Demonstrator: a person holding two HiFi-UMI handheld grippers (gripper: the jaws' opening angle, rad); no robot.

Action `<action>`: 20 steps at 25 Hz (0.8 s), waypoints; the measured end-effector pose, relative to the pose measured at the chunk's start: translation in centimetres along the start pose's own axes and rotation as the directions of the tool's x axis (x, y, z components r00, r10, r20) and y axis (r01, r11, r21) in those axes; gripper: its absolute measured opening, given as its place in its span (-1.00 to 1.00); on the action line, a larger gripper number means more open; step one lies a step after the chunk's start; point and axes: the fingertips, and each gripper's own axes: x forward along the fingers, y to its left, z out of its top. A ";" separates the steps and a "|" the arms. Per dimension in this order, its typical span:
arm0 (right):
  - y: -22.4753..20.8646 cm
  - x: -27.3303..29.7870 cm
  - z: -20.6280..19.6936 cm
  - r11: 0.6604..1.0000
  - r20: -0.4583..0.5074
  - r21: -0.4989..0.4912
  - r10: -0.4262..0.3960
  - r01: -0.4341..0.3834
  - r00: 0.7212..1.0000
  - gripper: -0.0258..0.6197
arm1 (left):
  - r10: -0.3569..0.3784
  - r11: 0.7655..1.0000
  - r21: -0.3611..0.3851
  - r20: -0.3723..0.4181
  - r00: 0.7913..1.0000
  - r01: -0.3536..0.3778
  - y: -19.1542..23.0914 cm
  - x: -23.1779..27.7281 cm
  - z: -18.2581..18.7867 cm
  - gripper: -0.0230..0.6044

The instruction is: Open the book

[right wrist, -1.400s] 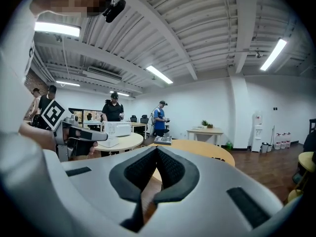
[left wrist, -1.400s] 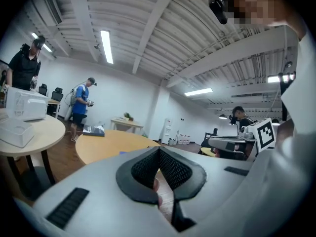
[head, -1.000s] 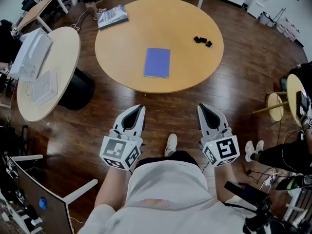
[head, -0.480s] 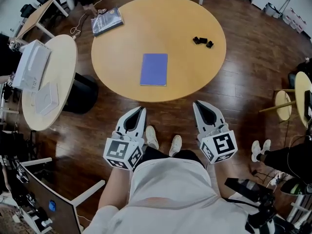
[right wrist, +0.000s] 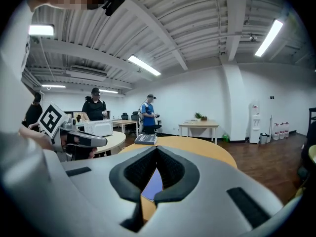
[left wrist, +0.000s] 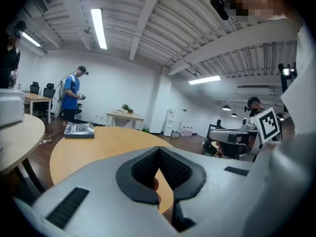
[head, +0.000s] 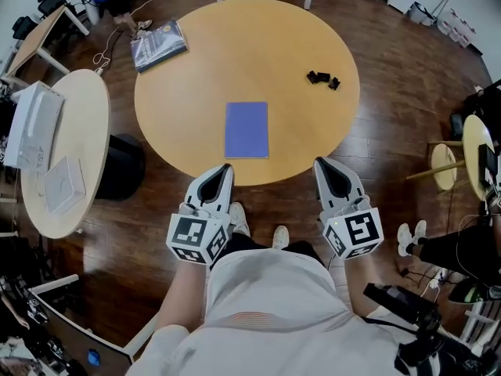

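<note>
A closed blue book [head: 246,129] lies flat on the round wooden table [head: 290,45], near its front edge. My left gripper [head: 225,168] hovers at that edge, just in front of the book's near left corner. My right gripper [head: 321,163] is at the same edge, a short way right of the book. Both are shut with nothing between the jaws. In the right gripper view, a strip of the blue book [right wrist: 152,181] shows below the closed right gripper [right wrist: 156,149]. In the left gripper view, the left gripper [left wrist: 158,149] points across the table top [left wrist: 103,142].
A second, grey book [head: 159,44] lies at the table's far left, and small black objects [head: 323,78] at its far right. A second round table [head: 86,116] with white boxes [head: 31,124] stands to the left, a dark stool [head: 121,167] beside it. Small round tables [head: 442,169] stand at the right.
The person has stepped toward the table. Both grippers, a step short of it a second ago, now reach its near edge. They stay shut; the book has not moved.
</note>
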 end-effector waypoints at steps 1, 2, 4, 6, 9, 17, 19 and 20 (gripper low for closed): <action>0.2 1.1 0.3 1.000 -0.002 -0.009 -0.007 0.007 1.000 -0.93 | -0.009 1.000 -0.003 -0.001 1.000 0.009 1.2 0.4 0.2 -0.89; 0.5 2.3 0.5 1.000 -0.005 -0.019 -0.017 0.017 1.000 -0.93 | -0.018 1.000 -0.007 -0.001 1.000 0.018 2.4 0.8 0.3 -0.89; 0.8 4.5 1.0 0.999 -0.015 -0.023 -0.044 0.044 0.999 -0.93 | -0.036 0.999 -0.011 -0.010 0.999 0.036 5.0 1.6 0.3 -0.89; 1.1 6.4 1.3 0.997 -0.021 -0.013 -0.072 0.072 0.997 -0.93 | -0.045 0.999 -0.007 -0.032 0.998 0.045 7.8 2.5 -0.1 -0.89; 1.6 8.2 1.4 0.994 -0.036 -0.019 -0.106 0.105 0.994 -0.93 | -0.050 0.999 -0.009 -0.057 0.997 0.050 11.2 3.5 -0.5 -0.89; 1.0 9.8 0.1 0.988 -0.108 -0.014 -0.153 0.152 0.982 -0.93 | -0.116 0.993 -0.023 -0.104 0.988 0.114 11.7 5.9 -1.7 -0.89; 0.8 9.9 -0.2 0.988 -0.114 -0.006 -0.151 0.152 0.982 -0.93 | -0.130 0.991 -0.002 -0.135 0.982 0.131 11.0 6.5 -2.2 -0.89; 0.5 9.9 -0.5 0.988 -0.117 0.003 -0.152 0.153 0.981 -0.93 | -0.139 0.990 0.016 -0.155 0.978 0.143 10.5 6.8 -2.6 -0.89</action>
